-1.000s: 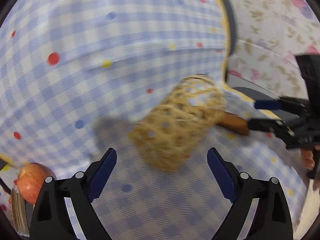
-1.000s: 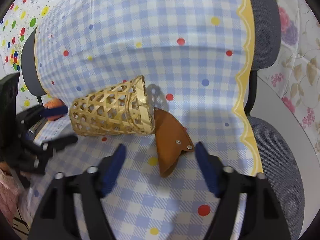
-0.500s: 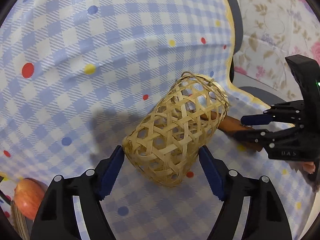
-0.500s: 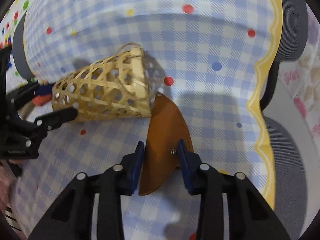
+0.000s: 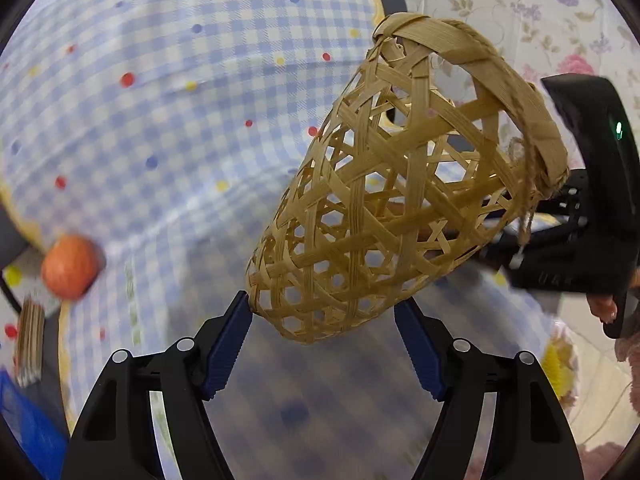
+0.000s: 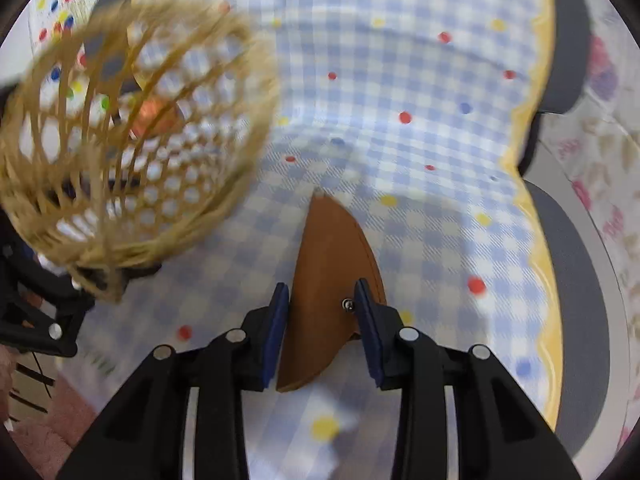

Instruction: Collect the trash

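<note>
My left gripper [image 5: 324, 320] is shut on the bottom of a woven bamboo basket [image 5: 400, 184] and holds it lifted and tilted, mouth pointing up and to the right. In the right wrist view the basket [image 6: 132, 140] hangs at the upper left with its open mouth facing the camera. My right gripper [image 6: 322, 308] is shut on a brown leather pouch [image 6: 328, 280] with a metal snap, just over the blue checked cloth [image 6: 420, 100]. The right gripper also shows behind the basket in the left wrist view [image 5: 580, 216].
The blue checked cloth with coloured dots covers a chair seat and back [image 6: 568, 40]. A red apple [image 5: 70, 266] lies at the left by a wooden item [image 5: 30, 340]. Floral fabric [image 5: 520, 8] lies at the right. A blue object [image 5: 28, 428] is at the lower left.
My left gripper closed on the basket and lifted and tilted it off the cloth. My right gripper closed on the brown pouch and holds it.
</note>
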